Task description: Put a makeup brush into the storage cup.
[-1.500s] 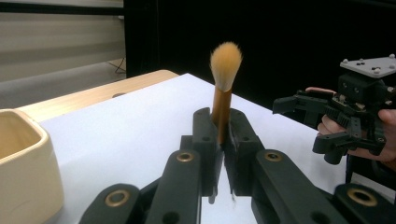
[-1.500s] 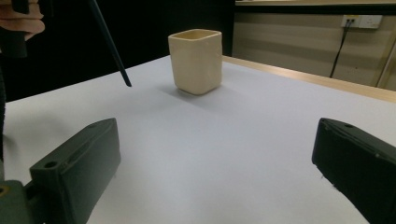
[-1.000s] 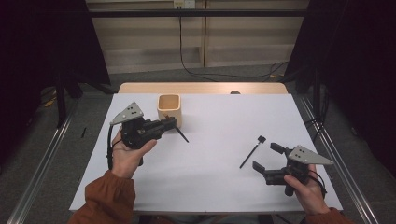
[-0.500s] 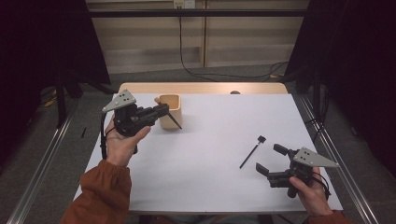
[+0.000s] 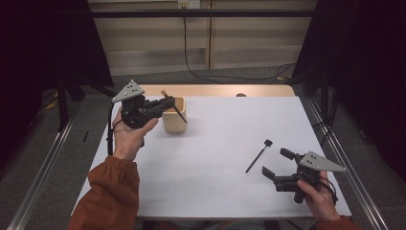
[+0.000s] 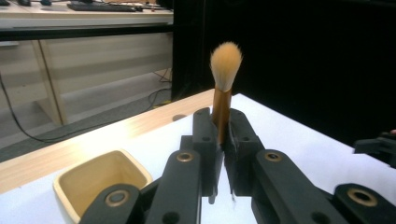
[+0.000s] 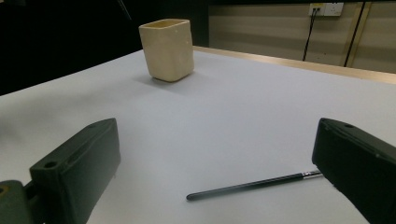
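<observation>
My left gripper (image 5: 165, 106) is raised just left of a cream square cup (image 5: 174, 122) and is shut on a makeup brush (image 5: 173, 108). The brush's tan bristles point up and its black handle slants down across the cup's mouth. In the left gripper view the jaws press on the brush's (image 6: 223, 88) copper ferrule, with the cup (image 6: 91, 179) below and to the left. My right gripper (image 5: 277, 162) rests open at the front right of the table. A thin black brush (image 5: 257, 155) lies flat just beyond it, and lies near the right jaw in the right gripper view (image 7: 252, 185).
The white table top (image 5: 215, 158) has a wooden strip (image 5: 215, 90) along its far edge. Metal rails (image 5: 43, 167) run along both sides on the floor. In the right gripper view the cup (image 7: 167, 49) stands far off at the upper left.
My left hand has lifted and drawn back toward the table's far left with the brush. The brush has gone from lying in front of the cup to slanting over its mouth. The right hand has stayed put.
</observation>
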{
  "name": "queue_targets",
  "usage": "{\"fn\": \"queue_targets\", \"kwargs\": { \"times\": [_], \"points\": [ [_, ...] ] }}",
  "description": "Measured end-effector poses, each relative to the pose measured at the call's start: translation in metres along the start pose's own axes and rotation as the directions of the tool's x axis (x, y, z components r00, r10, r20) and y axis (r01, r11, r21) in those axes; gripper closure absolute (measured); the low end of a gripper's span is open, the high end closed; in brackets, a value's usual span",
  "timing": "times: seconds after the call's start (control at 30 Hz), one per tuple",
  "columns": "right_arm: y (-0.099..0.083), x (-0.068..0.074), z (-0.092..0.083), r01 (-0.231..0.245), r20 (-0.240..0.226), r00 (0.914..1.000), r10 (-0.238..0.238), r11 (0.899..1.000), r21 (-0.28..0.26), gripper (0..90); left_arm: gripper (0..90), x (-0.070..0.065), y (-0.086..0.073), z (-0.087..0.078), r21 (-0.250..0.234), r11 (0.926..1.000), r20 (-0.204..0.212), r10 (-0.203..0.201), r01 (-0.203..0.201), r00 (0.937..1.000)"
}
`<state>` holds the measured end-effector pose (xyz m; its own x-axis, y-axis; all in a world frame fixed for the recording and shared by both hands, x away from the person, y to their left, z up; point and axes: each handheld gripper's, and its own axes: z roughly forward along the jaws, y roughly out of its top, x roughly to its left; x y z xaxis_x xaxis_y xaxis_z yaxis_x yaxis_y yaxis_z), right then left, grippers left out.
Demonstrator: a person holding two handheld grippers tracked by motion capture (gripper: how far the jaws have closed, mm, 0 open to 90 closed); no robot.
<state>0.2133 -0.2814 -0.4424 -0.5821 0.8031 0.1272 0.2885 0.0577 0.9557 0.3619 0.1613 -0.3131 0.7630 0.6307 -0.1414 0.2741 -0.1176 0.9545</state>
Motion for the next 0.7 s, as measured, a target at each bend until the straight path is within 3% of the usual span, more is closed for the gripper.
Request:
{"fn": "queue_targets", "kwargs": {
  "times": [0.27, 0.5, 0.7],
  "points": [
    [0.000, -0.001, 0.000, -0.004, 0.018, 0.9998, 0.004, 1.000, -0.010, 0.2, 84.2, 0.012, 0.009, 0.004, 0.007, 1.0000, -0.047, 0.006, -0.006, 0.9989],
    [-0.001, 0.000, 0.000, 0.000, 0.006, 1.0000, 0.000, 1.000, -0.010, 0.2, 84.2, 0.027, 0.014, 0.008, 0.006, 0.9999, -0.095, -0.009, 0.009, 0.9955],
    [-0.001, -0.001, 0.000, -0.007, 0.017, 0.9998, 0.007, 1.000, -0.008, 0.0, 84.2, 0.033, 0.019, 0.016, 0.018, 0.9998, -0.129, 0.003, -0.001, 0.9916]
  ]
}}
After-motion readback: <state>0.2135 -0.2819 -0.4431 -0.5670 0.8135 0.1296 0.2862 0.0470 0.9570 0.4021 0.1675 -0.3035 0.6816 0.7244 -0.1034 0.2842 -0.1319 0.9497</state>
